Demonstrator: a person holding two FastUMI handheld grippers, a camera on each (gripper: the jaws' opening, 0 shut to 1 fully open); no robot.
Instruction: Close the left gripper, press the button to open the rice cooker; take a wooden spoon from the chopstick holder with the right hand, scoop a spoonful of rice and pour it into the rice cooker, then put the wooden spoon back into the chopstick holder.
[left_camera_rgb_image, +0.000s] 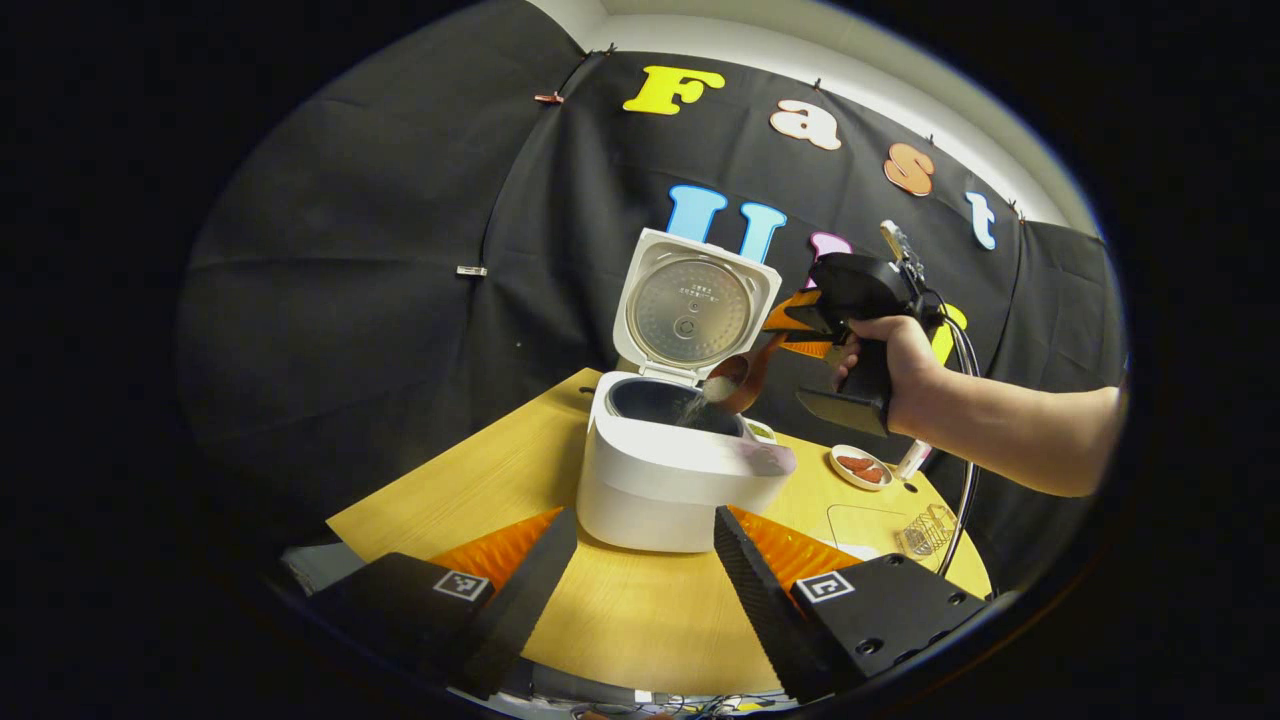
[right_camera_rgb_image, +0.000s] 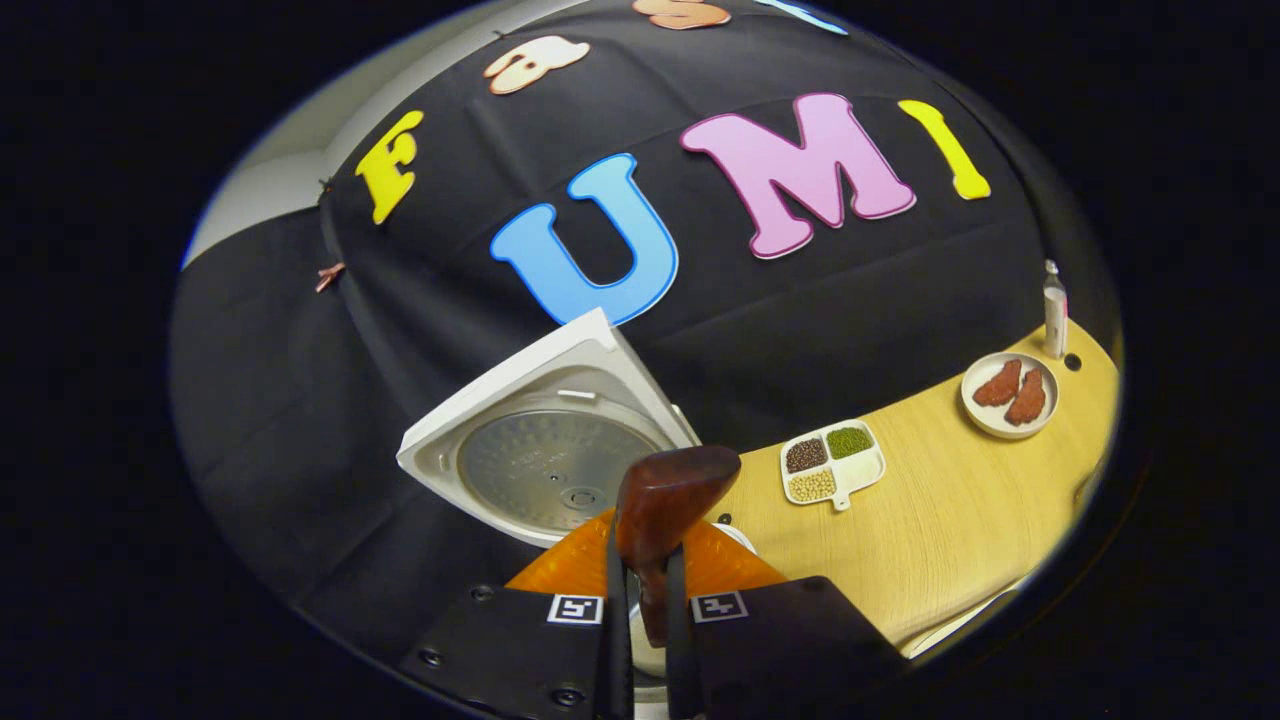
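Black cloth backs a pale wooden tabletop (left_camera_rgb_image: 640, 620), and the rice cooker (left_camera_rgb_image: 665, 480) stands near its middle with the lid (left_camera_rgb_image: 695, 305) swung upright. My right tongs (right_camera_rgb_image: 648, 590) are clamped on the handle of the wooden spoon (left_camera_rgb_image: 738, 380), and in the left gripper view the bowl is tipped over the pot's far rim with rice (left_camera_rgb_image: 715, 388) spilling in. My left tongs (left_camera_rgb_image: 640, 560) hang spread wide in front of the cooker, gripping nothing. The risk I see is grain missing the pot: the spoon sits close to the rim, so a twist or drift toward the far side would likely scatter rice onto the tabletop. The handle could also slip between the fingers, since the grip is narrow. The raised lid stands just behind the spoon, so lifting away carelessly may knock it. Toward the right end of the tabletop lie a divided dish of beans (right_camera_rgb_image: 832, 462), a plate with reddish pieces (right_camera_rgb_image: 1010, 393) and a small bottle (right_camera_rgb_image: 1054, 310) near the far edge; a wire rack (left_camera_rgb_image: 925, 530) sits near the right edge. I cannot make out the chopstick holder for certain.
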